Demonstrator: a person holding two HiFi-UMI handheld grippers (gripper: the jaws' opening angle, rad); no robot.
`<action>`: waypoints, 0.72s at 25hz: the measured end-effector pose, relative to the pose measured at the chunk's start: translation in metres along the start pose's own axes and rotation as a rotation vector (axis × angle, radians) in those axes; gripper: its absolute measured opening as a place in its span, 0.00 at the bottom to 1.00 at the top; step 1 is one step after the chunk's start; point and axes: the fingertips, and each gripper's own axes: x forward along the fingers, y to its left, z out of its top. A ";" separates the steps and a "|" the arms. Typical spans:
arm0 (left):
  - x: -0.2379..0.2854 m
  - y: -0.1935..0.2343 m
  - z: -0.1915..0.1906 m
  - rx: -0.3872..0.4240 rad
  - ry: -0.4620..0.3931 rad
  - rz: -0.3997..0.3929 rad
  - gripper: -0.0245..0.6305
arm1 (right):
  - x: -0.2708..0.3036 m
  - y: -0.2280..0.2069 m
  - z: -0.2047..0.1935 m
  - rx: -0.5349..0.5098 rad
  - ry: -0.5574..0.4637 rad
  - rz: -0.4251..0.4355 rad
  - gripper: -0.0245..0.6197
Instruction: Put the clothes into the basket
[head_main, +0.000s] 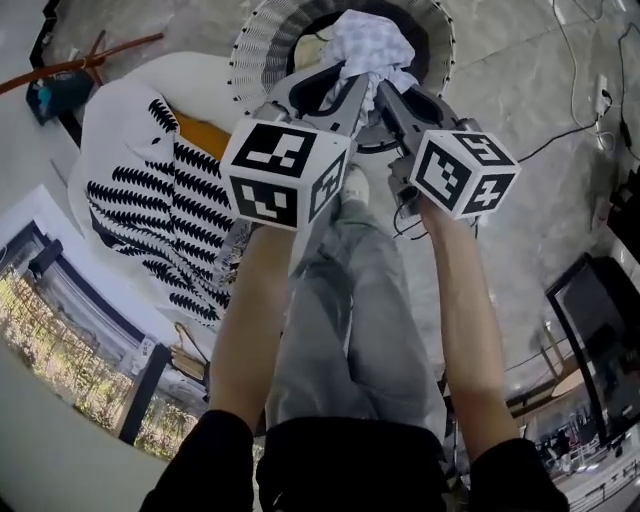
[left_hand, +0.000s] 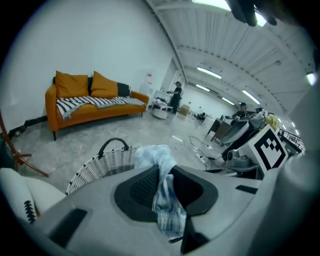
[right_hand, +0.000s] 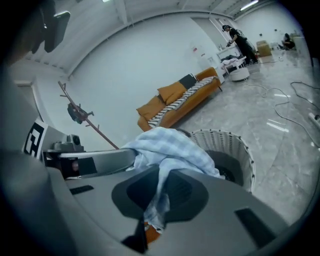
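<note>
A bunched pale blue checked cloth (head_main: 370, 47) hangs over the round white slatted basket (head_main: 258, 45) at the top of the head view. My left gripper (head_main: 358, 82) is shut on it from the left, my right gripper (head_main: 380, 82) from the right, tips almost together. In the left gripper view the cloth (left_hand: 162, 192) runs between the dark pads, with the basket (left_hand: 100, 165) ahead on the left. In the right gripper view the cloth (right_hand: 165, 150) drapes over the jaws, and the basket (right_hand: 227, 145) stands just beyond, its dark inside showing.
A white surface holds a black-and-white striped cloth (head_main: 165, 210) left of the basket. An orange sofa (left_hand: 90, 102) stands by the far wall. Cables (head_main: 575, 90) cross the grey floor at the right. A coat rack (right_hand: 80, 112) leans near the wall. People stand far off by desks.
</note>
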 end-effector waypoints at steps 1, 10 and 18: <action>0.008 0.004 -0.012 -0.001 0.034 0.013 0.14 | 0.005 -0.011 -0.010 -0.004 0.034 -0.034 0.09; -0.018 0.072 -0.112 -0.111 0.198 0.170 0.16 | 0.015 -0.060 -0.103 0.021 0.244 -0.349 0.09; -0.058 0.061 -0.116 -0.169 0.080 0.171 0.16 | -0.029 -0.046 -0.097 -0.243 0.263 -0.505 0.11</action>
